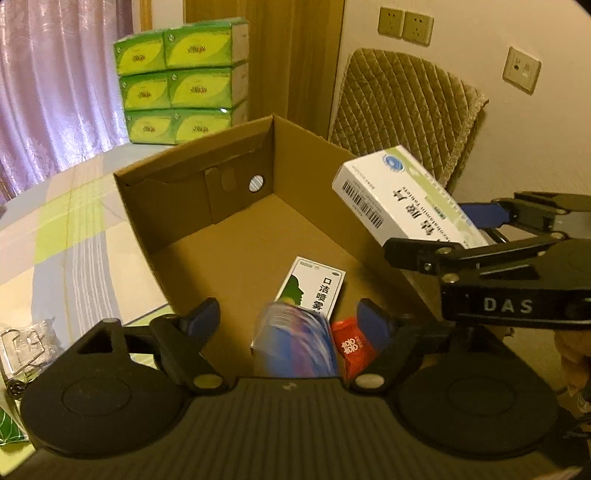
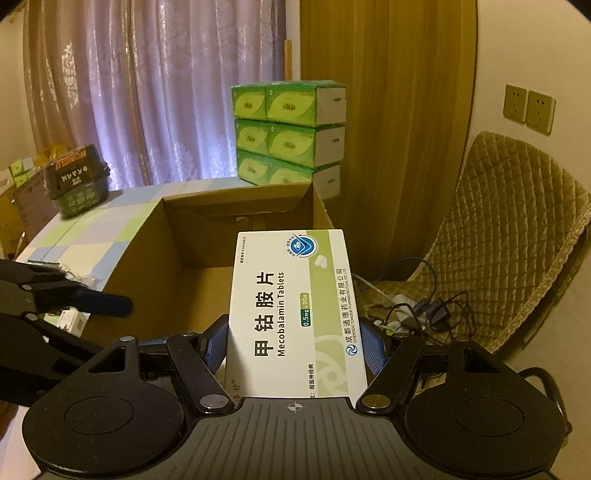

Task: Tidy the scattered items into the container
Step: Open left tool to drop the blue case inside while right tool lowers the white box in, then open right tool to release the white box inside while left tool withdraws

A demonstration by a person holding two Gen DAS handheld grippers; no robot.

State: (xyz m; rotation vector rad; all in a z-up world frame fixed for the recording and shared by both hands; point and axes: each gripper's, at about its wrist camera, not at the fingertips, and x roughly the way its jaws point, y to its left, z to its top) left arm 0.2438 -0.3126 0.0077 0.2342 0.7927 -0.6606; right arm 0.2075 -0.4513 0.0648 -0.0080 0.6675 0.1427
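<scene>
Holding a white tablet box [image 2: 295,314] in closed jaws above the cardboard box [image 1: 236,177], the right gripper [image 2: 293,347] neared a drop, while the left gripper [image 1: 288,317] gaped empty over a spray box [image 1: 314,291], a blurred blue packet [image 1: 295,339] and a red packet [image 1: 351,347] already inside.

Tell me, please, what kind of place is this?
Most likely a room in a home. A table with a checked cloth holds a cardboard box and stacked tissue packs; a curtain hangs behind, and a padded chair stands by wall sockets.
</scene>
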